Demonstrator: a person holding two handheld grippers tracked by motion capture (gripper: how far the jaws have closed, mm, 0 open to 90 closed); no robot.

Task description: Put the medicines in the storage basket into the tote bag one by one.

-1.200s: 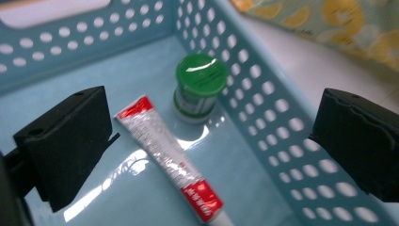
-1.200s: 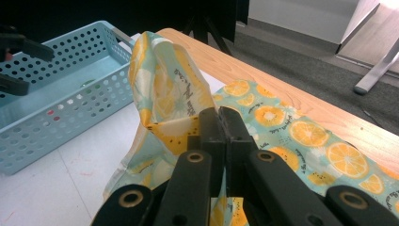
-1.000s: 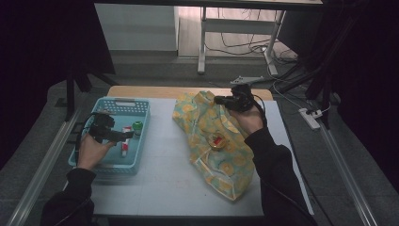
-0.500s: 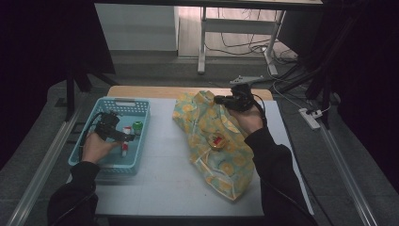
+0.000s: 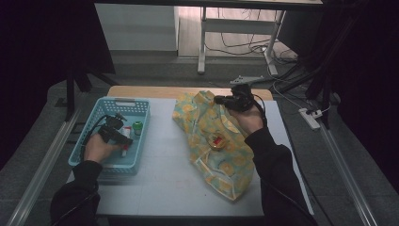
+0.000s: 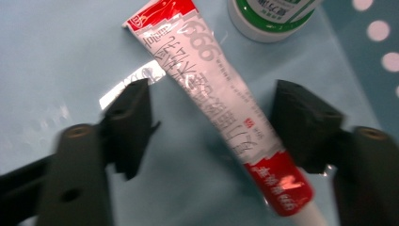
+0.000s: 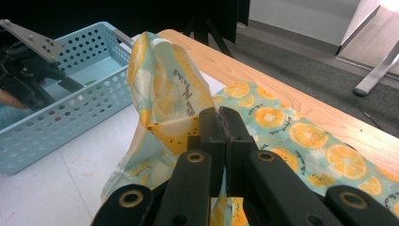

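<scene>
The left gripper (image 6: 211, 122) was inside the blue basket (image 5: 141, 141), its jaws spread wide and straddling a red-and-white tube (image 6: 221, 108) that lay flat on the basket floor. Neither jaw touched the tube. A green-labelled white container (image 6: 268, 16) stood just beyond the tube's crimped end, within the same basket.

The right gripper (image 7: 220, 127) was outside the basket, to its right, with jaws pressed together on a fold of the orange-print bag (image 7: 301, 136), holding that edge raised off the table. A small round object with a red centre (image 5: 216, 142) lay on the bag, nearer the person than the pinched edge; what it was could not be told.

Assessment of handling: the tube appeared light, soft-walled and glossy, hence liable to dent or slip under a hard squeeze. The mid-body, where the jaws already stood to either side, was judged the soundest place to take hold; the tapering cap end offered less purchase. The bag appeared to be thin, limp film that would sag wherever unsupported, so a hold at the rim was judged appropriate.

The white table top (image 5: 160, 188) right of the basket was smooth and level, with a wooden edge (image 7: 282, 80) along its far side. Beyond the basket the room was dim, with grey carpet, metal desk legs (image 5: 202, 42), loose cables and a power strip (image 5: 311, 118) on the floor.
</scene>
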